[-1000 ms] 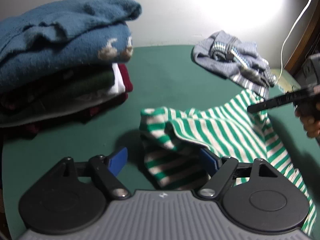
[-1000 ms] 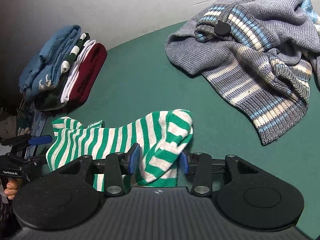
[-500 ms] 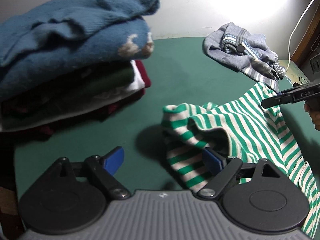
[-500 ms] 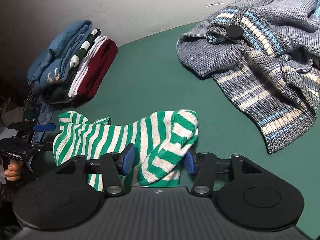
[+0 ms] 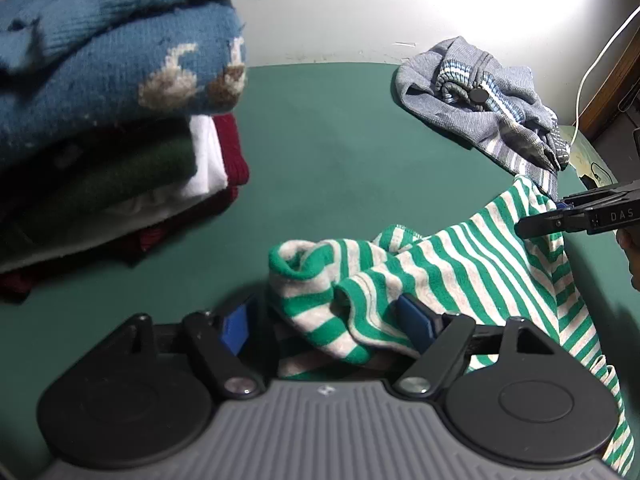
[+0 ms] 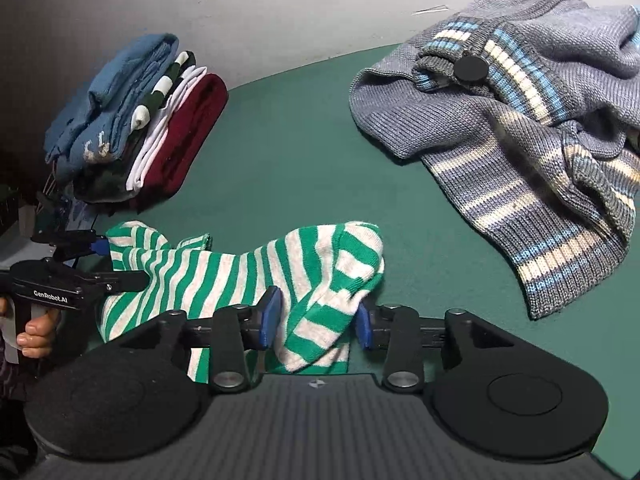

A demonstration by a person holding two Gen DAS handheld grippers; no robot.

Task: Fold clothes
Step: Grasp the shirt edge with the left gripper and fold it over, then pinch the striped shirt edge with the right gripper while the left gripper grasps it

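Note:
A green and white striped shirt (image 5: 460, 264) lies crumpled on the green table (image 5: 340, 152). My left gripper (image 5: 326, 320) straddles its bunched near end. Its jaws are closing, and the left pad (image 5: 236, 324) still stands clear of the cloth. In the right wrist view the same shirt (image 6: 224, 276) stretches from the left gripper (image 6: 120, 264) to my right gripper (image 6: 318, 320). The right jaws are closing, with both blue pads touching a folded bunch of the shirt. The left wrist view shows the right gripper (image 5: 540, 216) at the shirt's far corner.
A stack of folded clothes (image 5: 112, 128), topped by a blue sweater (image 6: 116, 96), stands at the table's left. A crumpled grey striped cardigan (image 6: 520, 120) lies at the far right. A white cable (image 5: 592, 68) hangs by a wooden frame. A hand (image 6: 36, 328) holds the left gripper's handle.
The left gripper has moved in over the shirt's bunched end, nearer the folded stack. The right jaws have narrowed onto the cloth; the right hand stays put.

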